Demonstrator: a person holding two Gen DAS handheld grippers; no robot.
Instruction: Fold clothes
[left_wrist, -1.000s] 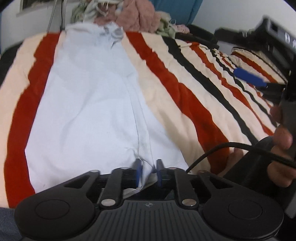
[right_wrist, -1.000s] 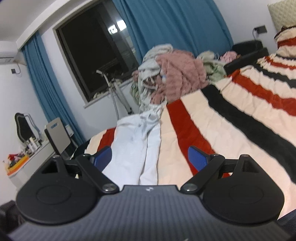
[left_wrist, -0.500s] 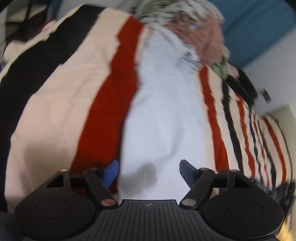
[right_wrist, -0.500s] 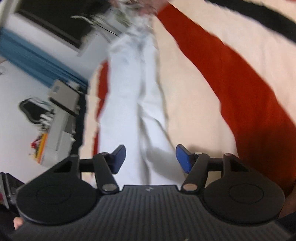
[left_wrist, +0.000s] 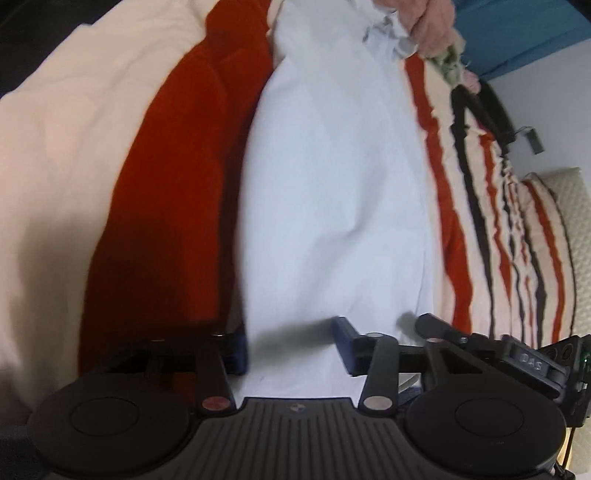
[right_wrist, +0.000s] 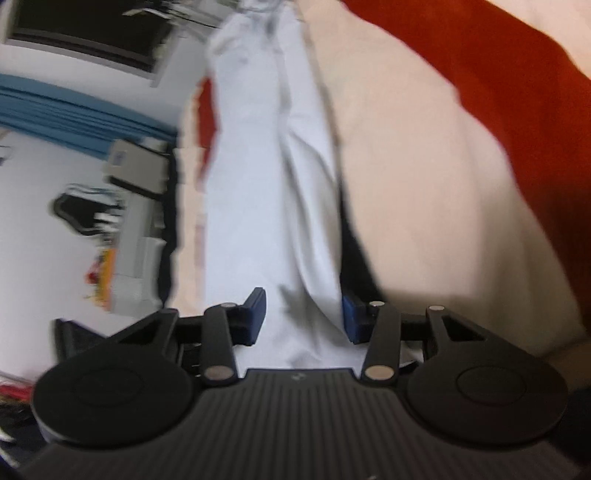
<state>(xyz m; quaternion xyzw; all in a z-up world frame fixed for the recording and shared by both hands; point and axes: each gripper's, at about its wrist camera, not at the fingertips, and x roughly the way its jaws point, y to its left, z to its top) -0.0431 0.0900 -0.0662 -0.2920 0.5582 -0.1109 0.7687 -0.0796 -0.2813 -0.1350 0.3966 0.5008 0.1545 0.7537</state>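
Our left gripper (left_wrist: 291, 349) is spread wide, its blue pads straddling the near end of the pale blue-white trousers (left_wrist: 332, 192) lying lengthwise on the red, cream and black striped bedspread (left_wrist: 159, 173). Our right gripper (right_wrist: 301, 317) gapes likewise over the same near end.

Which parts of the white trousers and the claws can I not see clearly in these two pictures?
- White trousers, left wrist view: the near hem is hidden under the camera body; whether the left claw touches the cloth cannot be told.
- Waist end, left wrist view: cut off by the top edge, beside the pink garment.
- Right wrist view: motion blur hides the folds; the right claw straddles one leg, contact unclear.
- Desk items: too blurred.
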